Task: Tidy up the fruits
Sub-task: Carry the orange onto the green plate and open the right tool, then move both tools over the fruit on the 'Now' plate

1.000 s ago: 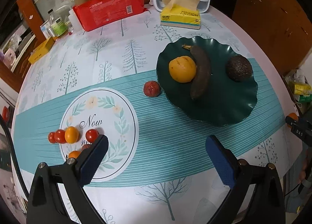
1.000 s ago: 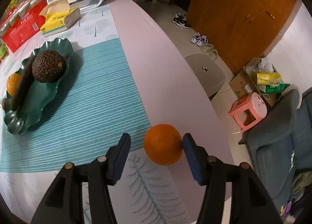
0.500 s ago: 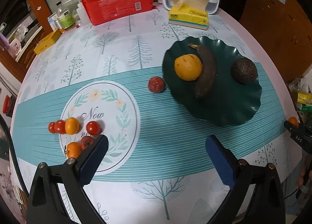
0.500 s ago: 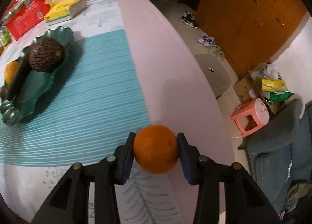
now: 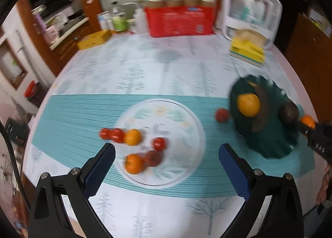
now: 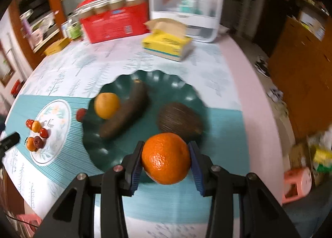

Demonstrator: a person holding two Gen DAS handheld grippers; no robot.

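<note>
The right gripper (image 6: 166, 158) has its jaws closed on an orange (image 6: 166, 158), held above the near rim of the green plate (image 6: 178, 86). On this plate lie a second orange (image 6: 106, 105), a dark banana (image 6: 124, 115) and an avocado (image 6: 179, 118). The left gripper (image 5: 166, 167) has its jaws wide open with nothing between them, above small tomatoes (image 5: 112, 134) on the table (image 5: 145, 65) near a printed circle that reads "Now". The right gripper's body carries the letters "DAS".
</note>
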